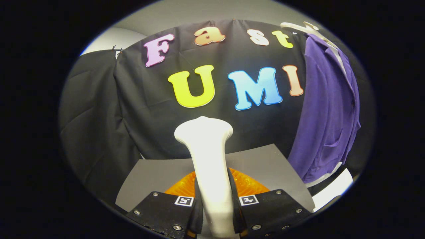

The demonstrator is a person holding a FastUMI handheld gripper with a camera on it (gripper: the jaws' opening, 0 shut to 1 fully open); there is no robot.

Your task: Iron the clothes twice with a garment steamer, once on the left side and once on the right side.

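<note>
A white garment steamer (208,156) stands upright between my fingers, its flared head rising above them. My gripper (215,209) is shut on the steamer's handle, with both fingers (186,215) pressed against its sides. A purple shirt (328,109) hangs on a white hanger (307,28) well beyond the fingers, off to the right of the steamer. The steamer's head is apart from the shirt and faces the booth's black wall.
An orange ribbed base (247,186) lies just behind the steamer on a grey mat (265,162). Black cloth walls stand behind and on the left. A white surface (332,191) shows below the shirt's hem.
</note>
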